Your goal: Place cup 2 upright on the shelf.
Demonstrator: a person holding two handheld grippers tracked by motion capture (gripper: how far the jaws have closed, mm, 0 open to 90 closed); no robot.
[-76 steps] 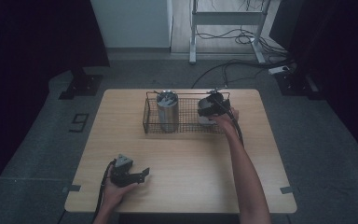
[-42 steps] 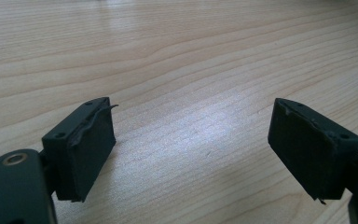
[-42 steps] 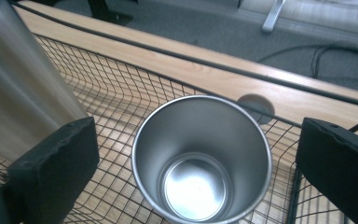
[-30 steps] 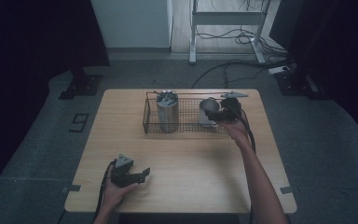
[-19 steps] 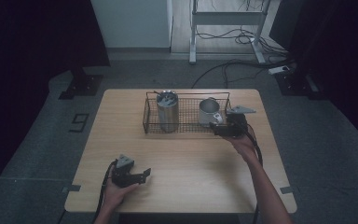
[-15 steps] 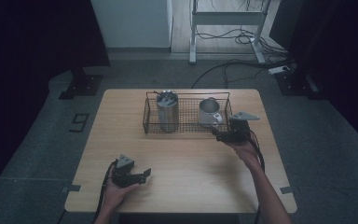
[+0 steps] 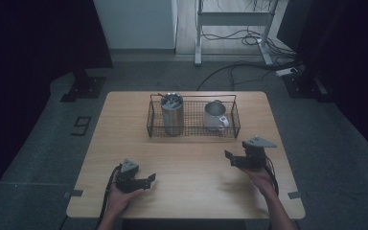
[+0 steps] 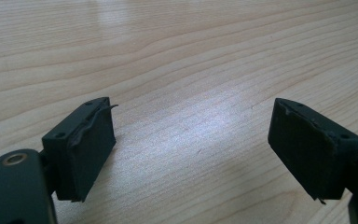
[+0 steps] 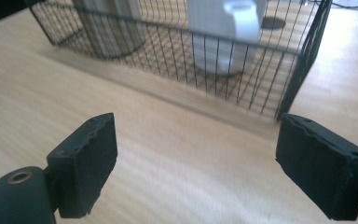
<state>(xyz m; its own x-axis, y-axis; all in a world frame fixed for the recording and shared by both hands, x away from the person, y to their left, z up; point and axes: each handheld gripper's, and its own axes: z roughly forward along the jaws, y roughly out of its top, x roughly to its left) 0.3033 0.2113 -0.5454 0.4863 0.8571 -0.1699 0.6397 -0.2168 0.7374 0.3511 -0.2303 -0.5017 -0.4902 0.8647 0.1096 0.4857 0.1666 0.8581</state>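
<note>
A black wire basket stands at the back middle of the wooden table. In its left half is a tall metal tumbler with utensils in it; in its right half is a mug with its handle facing the front. My right gripper hovers in front of the basket's right end, open and empty. In the right gripper view the mug and tumbler stand behind the basket's mesh. My left gripper rests at the front left, open over bare wood.
The basket's front wall is the nearest obstacle ahead of the right gripper. Bare tabletop lies between the two grippers. Beyond the table are a dark floor, cables and a metal stand.
My right gripper has drawn back from the mug in the basket to the front right of the table, empty. The mug stays in the basket. The left gripper has not moved.
</note>
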